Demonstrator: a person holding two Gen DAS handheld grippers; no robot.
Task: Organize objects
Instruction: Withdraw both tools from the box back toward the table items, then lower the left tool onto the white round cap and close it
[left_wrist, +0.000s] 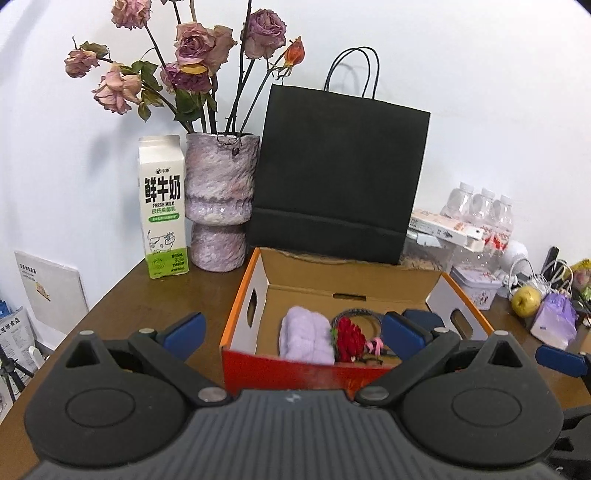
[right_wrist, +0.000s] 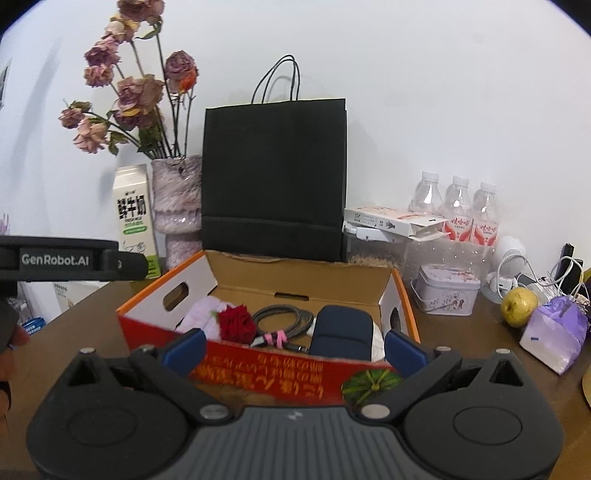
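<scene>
Since the orange cardboard box (right_wrist: 402, 295) on the wooden table (left_wrist: 166, 299) already holds a lilac cloth (left_wrist: 304, 339), a red fabric rose (right_wrist: 236, 323), a coiled cable (right_wrist: 282, 319) tied with pink and a dark blue case (right_wrist: 341, 328), the sorting looks well advanced; the left gripper (left_wrist: 293, 334) and right gripper (right_wrist: 295, 349) both hover before the box with fingers spread wide and nothing between them. Loose things remain to the right of the box, a yellow-green fruit (right_wrist: 519, 302) and a purple packet (right_wrist: 554, 332), so I judge some gathering may be left
</scene>
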